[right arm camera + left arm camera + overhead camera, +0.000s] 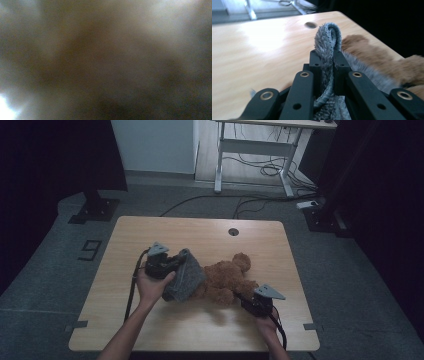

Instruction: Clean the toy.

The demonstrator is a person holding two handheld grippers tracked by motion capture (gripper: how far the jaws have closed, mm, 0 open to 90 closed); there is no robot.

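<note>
1. Nearest, at the front edge of the table [200, 232]: two hands, the left hand [152, 287] and the right hand [267, 322], each with a tool.
2. Right gripper [246, 298] pressed up close to the lower part of the teddy bear [225, 280]. Just brown fuzz and blur in the right gripper view, so cannot tell if its fingers are wide, narrow or holding the bear.
3. Left gripper [327, 57] a bit farther in, to the left of the bear. Fingers [315, 62] narrow and pinched tight on a fold of the grey cloth [327, 35], with a loop of it poking up past the tips.
4. Grey cloth [187, 277] lifted at that pinched edge, hanging down like a little tent, its lower end touching the bear's left side.
5. Teddy bear lying flat near the middle of the table, most of its brown fur bare and in plain sight.
6. Done so far, at a guess: cloth picked up and brought beside the bear, bear perhaps held steady.
7. Left to do, at a guess: pull the cloth across the bear, then let go. Could also be a pull away from the bear; hard to tell.
8. Farther back: bare table top with a small round hole [233, 231].
9. Farthest: grey floor, loose cables and a white desk [255, 145].
</note>
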